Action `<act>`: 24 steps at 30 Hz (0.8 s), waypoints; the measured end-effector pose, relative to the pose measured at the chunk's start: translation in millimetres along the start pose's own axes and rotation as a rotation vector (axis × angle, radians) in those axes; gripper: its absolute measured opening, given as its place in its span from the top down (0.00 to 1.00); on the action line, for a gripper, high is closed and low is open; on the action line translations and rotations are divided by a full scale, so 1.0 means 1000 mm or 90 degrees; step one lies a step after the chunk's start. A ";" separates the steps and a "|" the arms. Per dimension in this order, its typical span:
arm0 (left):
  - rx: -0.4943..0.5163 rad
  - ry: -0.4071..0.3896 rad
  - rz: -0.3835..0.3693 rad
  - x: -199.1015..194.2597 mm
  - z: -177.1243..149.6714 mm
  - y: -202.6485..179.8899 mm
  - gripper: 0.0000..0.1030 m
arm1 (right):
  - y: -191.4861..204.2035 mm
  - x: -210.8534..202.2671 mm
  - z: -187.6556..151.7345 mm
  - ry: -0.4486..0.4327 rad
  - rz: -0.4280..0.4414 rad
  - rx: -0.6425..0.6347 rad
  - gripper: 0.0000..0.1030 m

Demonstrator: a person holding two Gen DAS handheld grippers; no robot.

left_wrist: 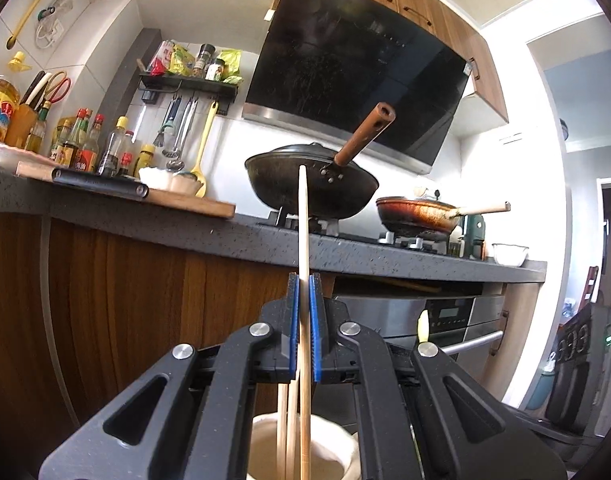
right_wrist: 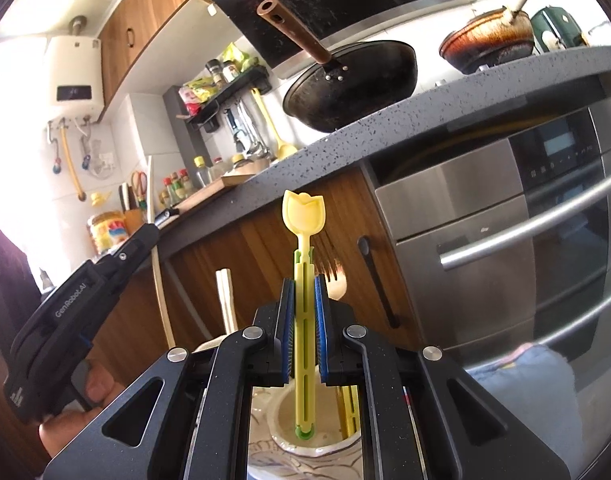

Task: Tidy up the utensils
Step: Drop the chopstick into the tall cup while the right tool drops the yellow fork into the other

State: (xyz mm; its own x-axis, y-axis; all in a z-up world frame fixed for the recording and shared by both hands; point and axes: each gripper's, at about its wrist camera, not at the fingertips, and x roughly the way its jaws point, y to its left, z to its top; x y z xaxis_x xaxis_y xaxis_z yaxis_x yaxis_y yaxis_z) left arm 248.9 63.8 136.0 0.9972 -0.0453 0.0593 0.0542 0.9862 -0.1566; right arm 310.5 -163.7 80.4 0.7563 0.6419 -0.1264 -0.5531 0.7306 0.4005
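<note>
Chopstick [left_wrist: 303, 240] in my left gripper [left_wrist: 304, 292]: the blue pads are pressed together on its shaft, and it stands upright with its tip rising in front of the black wok [left_wrist: 309, 184] on the stove. Below the jaws I see its lower end going down into a cream ceramic holder [left_wrist: 337, 444], where at least one more chopstick [left_wrist: 282, 420] stands beside it. My right gripper [right_wrist: 304, 300] is clamped on a yellow utensil with a tulip-shaped head [right_wrist: 304, 216]; the slotted yellow handle runs between the pads and its green-tipped foot sits inside a cream cup with a patterned rim [right_wrist: 281, 432]. A wooden fork [right_wrist: 337, 284] pokes up just behind the right jaw, and a pale flat stick [right_wrist: 225, 300] leans to the left of the jaws; I think both stand in the same container, though the gripper body hides their bases. From the right wrist view I also see the left tool held in a hand [right_wrist: 93, 392], carrying its long chopstick up past the speckled grey countertop [right_wrist: 385, 120]. A stainless oven [right_wrist: 505, 240] fills the right side under the counter.
</note>
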 end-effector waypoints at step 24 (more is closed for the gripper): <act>0.068 0.201 0.053 0.005 -0.045 -0.001 0.95 | 0.019 0.004 -0.034 0.090 -0.096 -0.132 0.90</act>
State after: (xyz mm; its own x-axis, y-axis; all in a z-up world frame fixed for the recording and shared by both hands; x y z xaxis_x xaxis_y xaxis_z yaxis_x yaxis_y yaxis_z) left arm 256.0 55.1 92.0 0.9655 0.0058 -0.2604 -0.0178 0.9989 -0.0436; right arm 291.3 -139.1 56.9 0.7873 0.5376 -0.3020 -0.5086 0.8430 0.1748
